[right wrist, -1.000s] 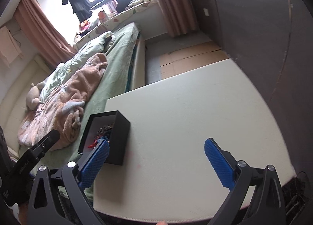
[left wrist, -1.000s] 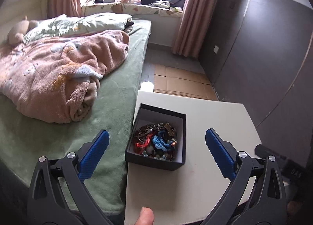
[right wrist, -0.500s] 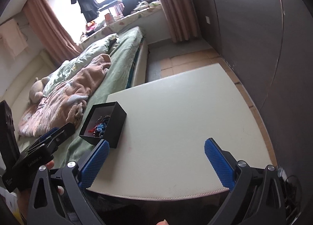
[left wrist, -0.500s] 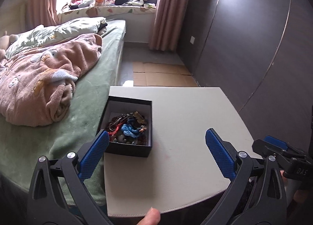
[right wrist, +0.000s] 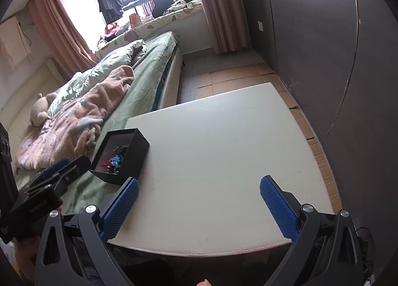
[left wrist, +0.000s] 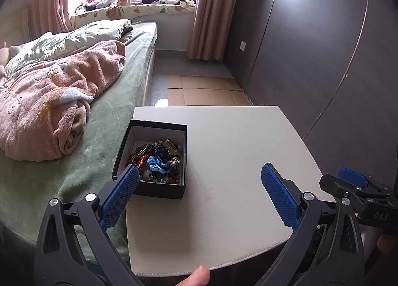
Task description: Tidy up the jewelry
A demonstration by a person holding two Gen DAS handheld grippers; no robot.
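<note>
Left wrist view looks down on a cream-white table point(left wrist: 231, 151) whose left edge runs along a bed with a green cover point(left wrist: 104, 121). A black box point(left wrist: 151, 161) with no lid on it stands on the table near the left edge, toward the near left corner; it is lined pale inside and holds a tangle of jewelry point(left wrist: 159, 161): dark beads, a blue knotted cord, something red, a gold-coloured piece at the far side. The left gripper point(left wrist: 199, 201) hangs above the near part of the table with its blue-padded fingers point(left wrist: 119, 199) spread wide and nothing between them; the left pad overlaps the box's near left corner in the view, and whether it touches cannot be told. A fingertip shows at the bottom edge. In the right wrist view the right gripper point(right wrist: 199, 207) is likewise wide apart and empty, above the near edge of the table, well to the right of the box. From this side the box's black outer wall faces the camera, and the other gripper shows at lower left, beside the box and over the bed. A pink blanket point(left wrist: 44, 102) lies bunched on the bed, and flattened cardboard point(left wrist: 206, 92) covers the floor beyond the table's far edge.
</note>
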